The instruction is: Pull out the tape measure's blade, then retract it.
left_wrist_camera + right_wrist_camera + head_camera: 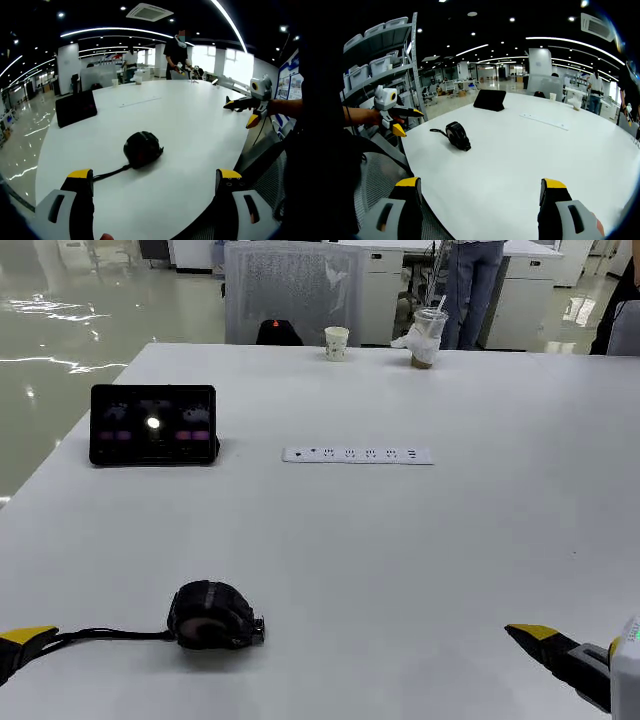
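We find the tape measure (213, 615) on the counter (480, 540), front left. Behind it stands the tablet (152, 424), the power strip (357, 455) to its right; at the far edge sit a paper cup (337, 343) and, rightward, a plastic cup (427, 337).

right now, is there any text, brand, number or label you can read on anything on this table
No text can be read in these pictures.
On the black round tape measure: no legible label on its case.
On the black tablet: lit screen with blurred coloured patches, unreadable.
On the long white power strip: small dark marks, too small to read.
On the white paper cup: faint print, too blurred to read.
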